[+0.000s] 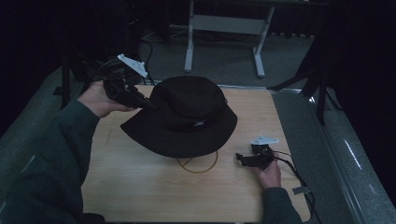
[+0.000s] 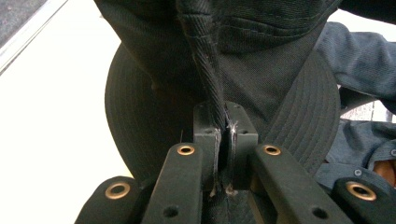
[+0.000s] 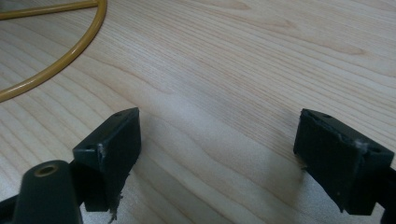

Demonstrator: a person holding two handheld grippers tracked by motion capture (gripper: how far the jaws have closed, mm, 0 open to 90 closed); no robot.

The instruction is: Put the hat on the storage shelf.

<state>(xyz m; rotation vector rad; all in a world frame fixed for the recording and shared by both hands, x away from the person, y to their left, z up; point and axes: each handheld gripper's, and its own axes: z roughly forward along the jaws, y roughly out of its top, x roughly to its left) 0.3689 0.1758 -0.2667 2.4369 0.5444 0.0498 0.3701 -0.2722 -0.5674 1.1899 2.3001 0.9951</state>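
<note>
Black hat [image 1: 184,116] held up over the table [image 1: 140,182], left gripper [image 1: 145,103] pinched tight on its brim, right gripper [image 1: 243,158] wide open beside the hat, yellow ring [image 1: 201,167] under the hat.

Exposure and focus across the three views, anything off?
High view: underexposed, surroundings near black, hat loses detail. Left gripper view: table blown out white, hat weave sharp. Right gripper view: even light, table grain sharp, soft shadow between the jaws.
</note>
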